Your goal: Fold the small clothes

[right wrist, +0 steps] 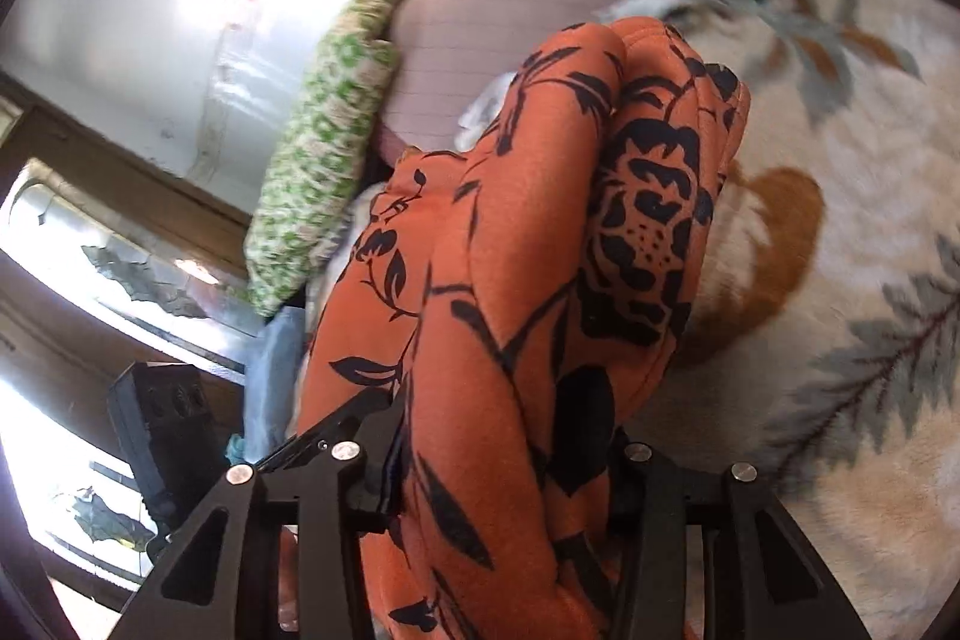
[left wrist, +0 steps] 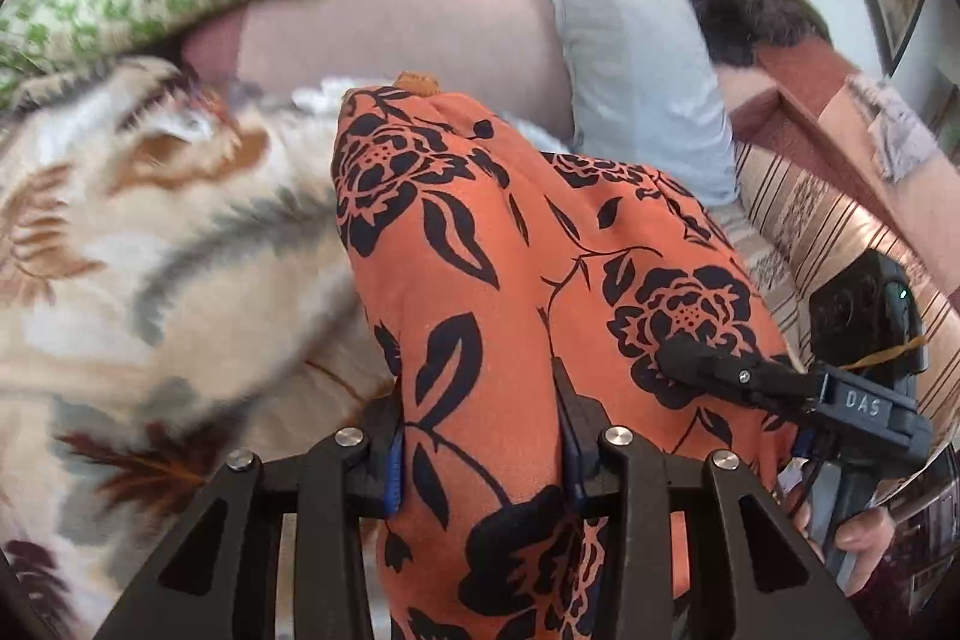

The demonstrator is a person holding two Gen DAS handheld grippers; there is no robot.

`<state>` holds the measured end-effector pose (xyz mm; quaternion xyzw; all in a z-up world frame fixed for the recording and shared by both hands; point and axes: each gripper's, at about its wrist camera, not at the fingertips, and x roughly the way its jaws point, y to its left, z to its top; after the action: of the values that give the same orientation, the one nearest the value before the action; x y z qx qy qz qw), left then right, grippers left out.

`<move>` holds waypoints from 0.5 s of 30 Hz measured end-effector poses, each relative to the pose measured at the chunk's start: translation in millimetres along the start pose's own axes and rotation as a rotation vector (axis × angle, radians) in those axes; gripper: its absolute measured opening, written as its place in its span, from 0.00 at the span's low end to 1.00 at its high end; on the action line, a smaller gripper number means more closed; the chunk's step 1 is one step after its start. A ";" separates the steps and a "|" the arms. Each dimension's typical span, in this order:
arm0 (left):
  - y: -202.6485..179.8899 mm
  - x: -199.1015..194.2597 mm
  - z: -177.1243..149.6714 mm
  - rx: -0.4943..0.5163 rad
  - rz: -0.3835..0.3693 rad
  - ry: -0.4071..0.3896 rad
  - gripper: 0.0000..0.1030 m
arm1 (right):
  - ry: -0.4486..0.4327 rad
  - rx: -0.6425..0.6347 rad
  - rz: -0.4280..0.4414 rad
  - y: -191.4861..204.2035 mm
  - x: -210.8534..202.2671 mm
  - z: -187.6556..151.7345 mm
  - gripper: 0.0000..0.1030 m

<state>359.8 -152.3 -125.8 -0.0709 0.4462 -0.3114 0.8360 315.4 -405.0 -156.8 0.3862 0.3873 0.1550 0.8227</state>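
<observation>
A: Where's the garment (left wrist: pixel 510 280) relative to the two grippers?

B: Pinched in both; in the left wrist view the left gripper (left wrist: pixel 480 451) has its fingers pressed on a bunch of the cloth, which runs forward and away from it; the right gripper (left wrist: pixel 708 370) bites the same piece from the right, just beside.

A: And from the other side?

B: The right gripper (right wrist: pixel 504 472) is likewise closed on a thick gather of the garment (right wrist: pixel 540 250); its long axis runs straight out ahead along the fingers.

A: Which is nearer?

B: Neither; they hold one end close together, so the far end hangs free over the blanket (left wrist: pixel 150 250); laying it flat would mean drawing the hands apart, I'd judge.

A: Its look?

B: Orange with black flowers and leaves; soft, bunched in long folds, a hem at the far tip; not yet folded.
</observation>
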 end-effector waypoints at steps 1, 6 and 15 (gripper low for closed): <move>4.4 -10.7 -0.5 0.003 0.021 -0.008 0.39 | 0.003 -0.003 0.017 6.0 2.4 -1.3 0.46; 35.9 -36.8 -21.6 0.028 0.204 -0.007 0.41 | 0.062 0.000 0.051 33.1 44.4 -24.2 0.46; 88.6 -18.7 -45.7 0.003 0.401 0.100 0.74 | 0.155 -0.023 -0.207 35.4 97.2 -53.9 0.62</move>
<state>356.7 -63.6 -174.9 0.0362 0.4919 -0.1428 0.8581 339.5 -300.2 -202.0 0.3215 0.4858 0.1031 0.8062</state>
